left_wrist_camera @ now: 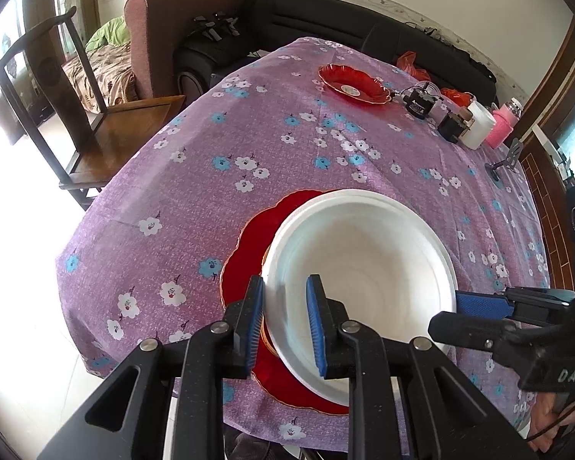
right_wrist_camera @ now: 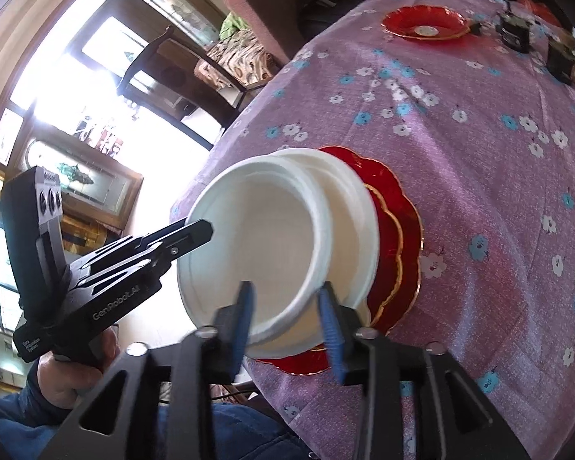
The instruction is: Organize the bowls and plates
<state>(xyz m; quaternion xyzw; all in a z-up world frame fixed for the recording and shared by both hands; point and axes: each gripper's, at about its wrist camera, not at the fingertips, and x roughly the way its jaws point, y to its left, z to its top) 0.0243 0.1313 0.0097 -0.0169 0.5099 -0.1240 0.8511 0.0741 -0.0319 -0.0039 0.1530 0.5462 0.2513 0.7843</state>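
A white foam bowl (left_wrist_camera: 364,253) (right_wrist_camera: 257,237) sits tilted on a second white bowl (right_wrist_camera: 349,207), which rests on a stack of red gold-rimmed plates (left_wrist_camera: 249,245) (right_wrist_camera: 398,237) near the table's front edge. My left gripper (left_wrist_camera: 285,322) (right_wrist_camera: 199,230) is shut on the top bowl's left rim, one pad outside and one inside. My right gripper (right_wrist_camera: 287,310) (left_wrist_camera: 448,314) is open, and the bowl's near-right rim stands between its blue pads without being pressed. Another red plate (left_wrist_camera: 352,84) (right_wrist_camera: 425,25) lies alone at the far end of the table.
The table wears a purple flowered cloth (left_wrist_camera: 287,161). Black gadgets (left_wrist_camera: 419,101), a white jar (left_wrist_camera: 479,124) and a pink bottle (left_wrist_camera: 502,126) crowd the far right corner. A wooden chair (left_wrist_camera: 107,142) stands off the left edge. A hand (right_wrist_camera: 65,379) holds the left gripper.
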